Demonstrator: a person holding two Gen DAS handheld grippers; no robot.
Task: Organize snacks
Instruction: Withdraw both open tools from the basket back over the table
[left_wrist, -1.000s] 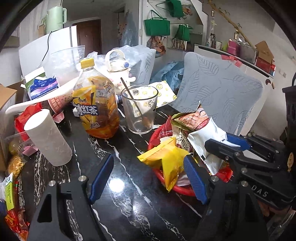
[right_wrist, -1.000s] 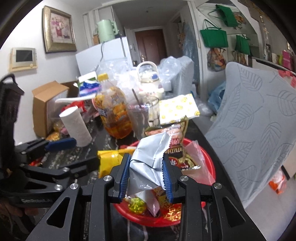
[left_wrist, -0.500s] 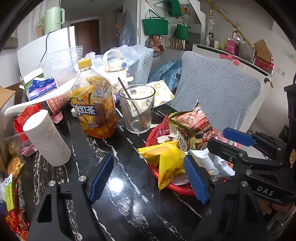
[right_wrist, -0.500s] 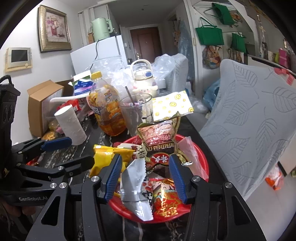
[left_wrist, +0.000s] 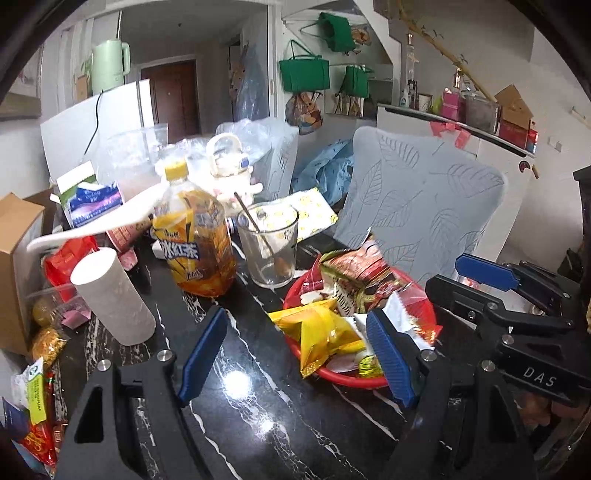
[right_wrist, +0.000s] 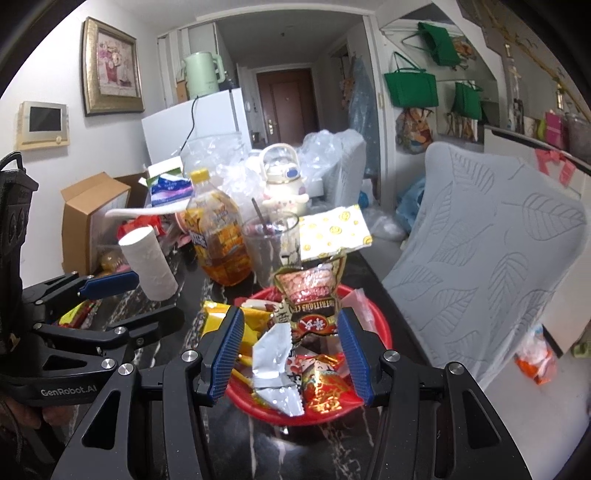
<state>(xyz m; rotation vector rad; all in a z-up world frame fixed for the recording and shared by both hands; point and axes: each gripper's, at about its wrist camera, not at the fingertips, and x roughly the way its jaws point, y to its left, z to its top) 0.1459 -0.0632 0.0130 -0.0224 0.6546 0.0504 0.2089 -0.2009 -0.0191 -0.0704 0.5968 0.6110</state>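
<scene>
Right gripper (right_wrist: 291, 354) has just let its fingers spread, sitting apart and empty over the silver wrapper (right_wrist: 275, 373) lying in the red bowl (right_wrist: 380, 325) at lower centre of frame, while the left gripper (left_wrist: 295, 354) hangs wide open over the black table (left_wrist: 251, 402).

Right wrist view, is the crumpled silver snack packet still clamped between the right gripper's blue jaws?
No, the silver packet lies loose in the red plastic bowl, untouched by the right gripper's just-opened jaws.
</scene>
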